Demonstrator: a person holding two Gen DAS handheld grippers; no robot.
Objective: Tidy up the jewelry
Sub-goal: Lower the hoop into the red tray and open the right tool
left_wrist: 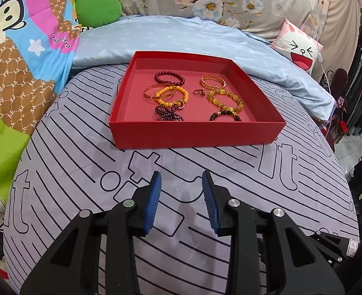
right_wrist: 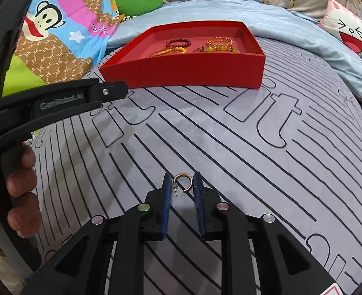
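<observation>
A red tray (left_wrist: 195, 132) sits on the striped bed sheet and holds several bracelets: dark red beads (left_wrist: 169, 78), yellow beads (left_wrist: 172, 95), a gold chain bracelet (left_wrist: 212, 81), a small ring (left_wrist: 197, 92). The tray also shows in the right wrist view (right_wrist: 181, 70). My left gripper (left_wrist: 181, 179) is open and empty, above the sheet in front of the tray. My right gripper (right_wrist: 182, 180) is open, its blue pads either side of a small gold hoop earring (right_wrist: 183, 183) lying on the sheet, not clamped.
A light blue quilt (left_wrist: 171, 34) lies behind the tray. A cartoon blanket (left_wrist: 21, 49) and green cushion (left_wrist: 98, 9) are at the left, a pink cat pillow (left_wrist: 296, 46) at the right. The left tool's body (right_wrist: 57, 100) and hand fill the right view's left side.
</observation>
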